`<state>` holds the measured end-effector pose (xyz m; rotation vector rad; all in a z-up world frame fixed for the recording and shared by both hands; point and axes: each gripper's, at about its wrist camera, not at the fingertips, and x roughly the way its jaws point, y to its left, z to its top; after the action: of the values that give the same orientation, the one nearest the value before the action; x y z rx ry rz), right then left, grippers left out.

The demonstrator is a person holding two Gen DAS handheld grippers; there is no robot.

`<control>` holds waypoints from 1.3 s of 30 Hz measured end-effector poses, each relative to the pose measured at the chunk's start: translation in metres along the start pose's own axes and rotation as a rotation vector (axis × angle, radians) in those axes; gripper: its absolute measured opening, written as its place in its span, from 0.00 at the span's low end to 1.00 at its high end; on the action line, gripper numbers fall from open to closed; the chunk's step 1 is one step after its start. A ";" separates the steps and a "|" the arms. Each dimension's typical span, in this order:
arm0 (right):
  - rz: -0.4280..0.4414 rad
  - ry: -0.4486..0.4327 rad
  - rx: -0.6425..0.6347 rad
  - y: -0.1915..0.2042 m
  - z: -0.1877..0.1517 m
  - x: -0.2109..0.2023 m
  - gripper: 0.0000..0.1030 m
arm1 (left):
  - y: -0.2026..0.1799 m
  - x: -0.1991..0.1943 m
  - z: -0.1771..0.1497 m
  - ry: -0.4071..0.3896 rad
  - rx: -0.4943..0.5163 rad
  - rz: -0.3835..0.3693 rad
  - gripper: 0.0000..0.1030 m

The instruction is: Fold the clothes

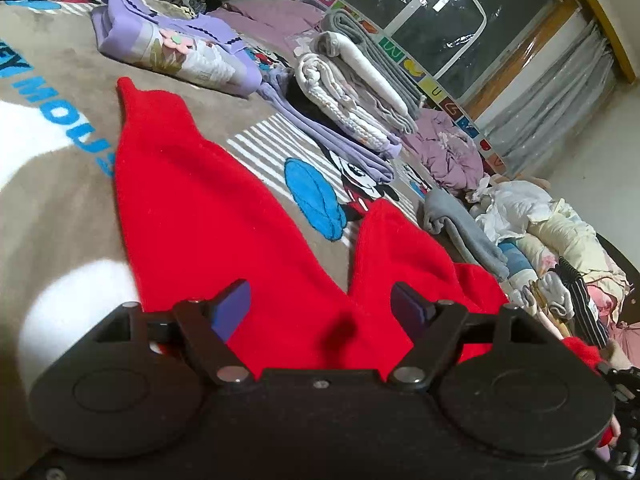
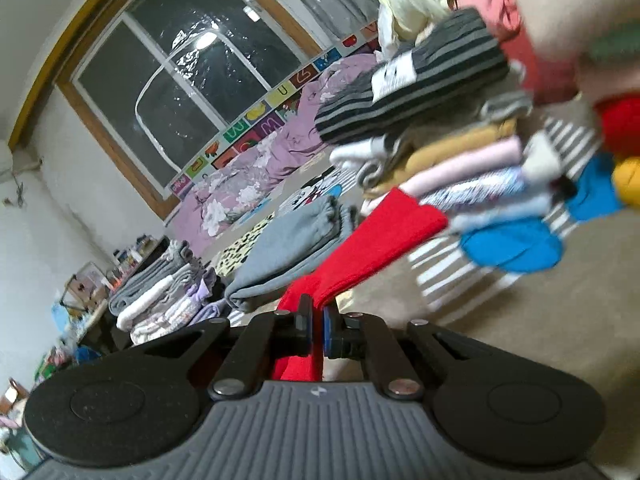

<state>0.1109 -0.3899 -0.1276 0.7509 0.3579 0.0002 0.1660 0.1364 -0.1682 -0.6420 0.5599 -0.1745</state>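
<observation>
The red garment lies spread on a tan cartoon blanket, two legs fanning away. The left tool hovers over its near end, jaws wide apart, gripping nothing. The right tool is pinched tight on a red edge. A folded stack sits beyond; no containers show.

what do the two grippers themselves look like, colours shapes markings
Left gripper: black body, two round discs, black linkage arms with silver pivot pins, blue pads on the fingers. Right gripper: same black discs, arms and silver pins, blue pads, plus a grey ribbed centre plate bearing a small white mark. No cables or sleeves show.
</observation>
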 end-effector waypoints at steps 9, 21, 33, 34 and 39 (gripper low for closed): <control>-0.008 0.002 0.048 -0.014 0.030 -0.040 0.06 | -0.002 -0.001 -0.002 -0.001 0.008 0.014 0.75; -0.218 0.146 0.120 -0.068 0.037 -0.003 0.06 | -0.012 -0.002 -0.003 0.004 0.068 0.065 0.75; -0.243 0.139 0.132 -0.091 0.027 0.028 0.06 | -0.168 -0.053 -0.089 -0.116 0.849 -0.202 0.75; -0.245 0.143 0.132 -0.092 0.026 0.030 0.06 | -0.182 -0.053 -0.107 -0.104 0.932 -0.238 0.75; -0.253 0.153 0.135 -0.097 0.021 0.035 0.06 | -0.229 -0.046 -0.210 -0.085 1.410 -0.298 0.62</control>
<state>0.1381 -0.4712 -0.1893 0.8373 0.6019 -0.2069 0.0167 -0.1392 -0.1469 0.6492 0.1480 -0.7297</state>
